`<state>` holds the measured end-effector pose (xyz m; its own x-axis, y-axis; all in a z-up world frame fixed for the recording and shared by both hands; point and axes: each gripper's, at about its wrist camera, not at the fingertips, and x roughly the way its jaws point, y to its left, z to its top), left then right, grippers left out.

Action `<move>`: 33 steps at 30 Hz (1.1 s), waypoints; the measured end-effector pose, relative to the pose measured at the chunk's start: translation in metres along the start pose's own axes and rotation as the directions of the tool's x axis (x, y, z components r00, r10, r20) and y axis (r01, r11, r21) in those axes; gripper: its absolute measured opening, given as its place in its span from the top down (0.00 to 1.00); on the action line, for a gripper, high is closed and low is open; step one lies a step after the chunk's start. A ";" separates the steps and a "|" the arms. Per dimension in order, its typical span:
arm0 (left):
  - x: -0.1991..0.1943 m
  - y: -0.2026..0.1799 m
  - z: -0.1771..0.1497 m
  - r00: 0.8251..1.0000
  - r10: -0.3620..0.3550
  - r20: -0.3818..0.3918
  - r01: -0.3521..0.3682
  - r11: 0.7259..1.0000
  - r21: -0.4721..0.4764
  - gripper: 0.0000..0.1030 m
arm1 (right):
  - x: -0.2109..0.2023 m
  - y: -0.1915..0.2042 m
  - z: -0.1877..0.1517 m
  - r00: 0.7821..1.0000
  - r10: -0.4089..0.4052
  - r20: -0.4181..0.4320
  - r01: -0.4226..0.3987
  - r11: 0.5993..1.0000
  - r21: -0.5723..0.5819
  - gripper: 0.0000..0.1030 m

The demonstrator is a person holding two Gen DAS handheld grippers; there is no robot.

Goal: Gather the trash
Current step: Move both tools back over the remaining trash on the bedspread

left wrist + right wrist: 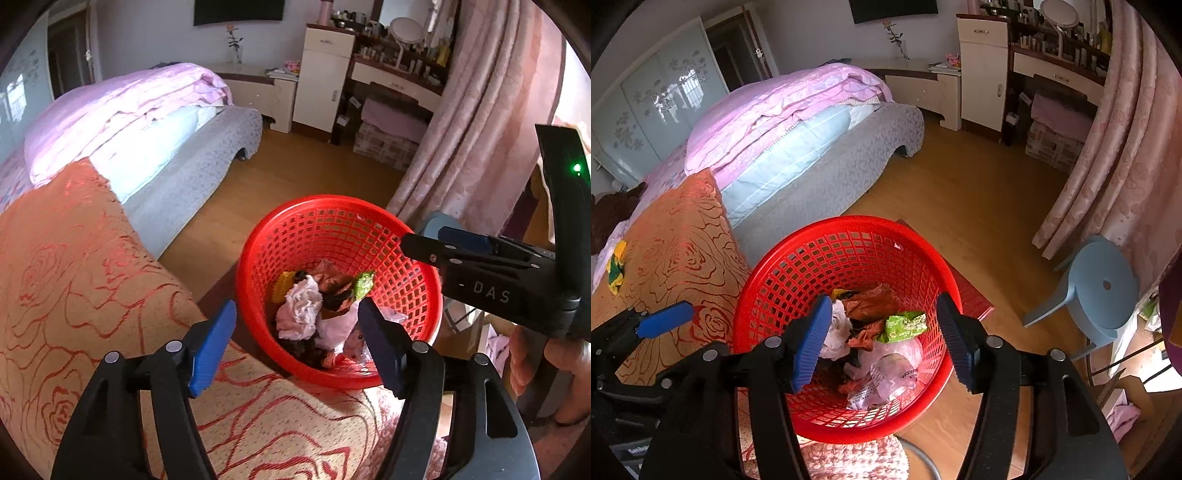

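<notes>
one red mesh basket (846, 258) holds the collected trash, and everything else sits around it. inside the basket lie a crumpled white tissue (299, 306), a green snack wrapper (905, 325), brownish-orange crumpled paper (873, 299), a yellow scrap (282, 286) and a clear plastic bag (894, 365) with printing. the left tool (297, 345) hangs over the near rim of the basket, its blue pads spread apart with nothing between them. the right tool (884, 341) hovers above the basket's middle, likewise spread and empty. left of the basket is a table (679, 243) draped in an orange cloth with a red rose pattern; a yellow-and-green wrapper (616, 266) lies at its far left edge. beyond the basket stands a bed (798, 122) with pink bedding. right of the basket are a light blue stool (1104, 291) and pink curtains (1123, 155).
</notes>
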<state>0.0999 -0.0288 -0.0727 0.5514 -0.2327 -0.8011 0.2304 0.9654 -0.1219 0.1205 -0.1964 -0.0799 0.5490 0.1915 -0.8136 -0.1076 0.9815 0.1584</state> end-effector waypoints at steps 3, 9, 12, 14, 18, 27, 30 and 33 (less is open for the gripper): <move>-0.007 0.004 -0.001 0.999 0.026 0.020 -0.026 1.000 -0.001 0.36 | 0.000 0.001 0.000 1.000 0.001 0.001 -0.001 1.000 -0.004 0.44; -0.029 0.015 -0.003 0.993 0.089 0.071 -0.088 0.996 -0.020 0.35 | -0.001 0.004 -0.001 1.000 0.009 0.008 -0.008 1.000 -0.015 0.44; -0.042 0.026 -0.005 0.985 0.139 0.097 -0.136 0.990 -0.040 0.35 | -0.002 0.007 -0.002 1.000 0.015 0.010 -0.014 1.000 -0.024 0.43; -0.053 0.036 -0.008 0.978 0.174 0.117 -0.168 0.984 -0.059 0.35 | -0.004 0.011 -0.003 1.000 0.019 0.016 -0.019 0.999 -0.036 0.42; -0.077 0.064 -0.014 0.956 0.254 0.144 -0.236 0.963 -0.131 0.34 | -0.007 0.022 -0.005 0.999 0.029 0.027 -0.027 0.997 -0.066 0.41; -0.137 0.162 -0.055 0.839 0.532 0.115 -0.463 0.809 -0.362 0.34 | -0.021 0.058 -0.011 0.996 0.055 0.076 -0.041 0.982 -0.183 0.39; -0.152 0.198 -0.073 0.789 0.611 0.064 -0.528 0.727 -0.440 0.34 | -0.021 0.076 -0.014 0.995 0.079 0.068 -0.062 0.973 -0.222 0.39; -0.165 0.235 -0.094 0.764 0.645 0.001 -0.546 0.648 -0.531 0.34 | -0.019 0.096 -0.018 0.993 0.104 0.053 -0.087 0.963 -0.257 0.39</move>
<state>-0.0124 0.2471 -0.0238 0.5709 0.4447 -0.6901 -0.5773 0.8151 0.0477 0.0853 -0.1055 -0.0594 0.5781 0.2924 -0.7618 -0.3643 0.9279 0.0797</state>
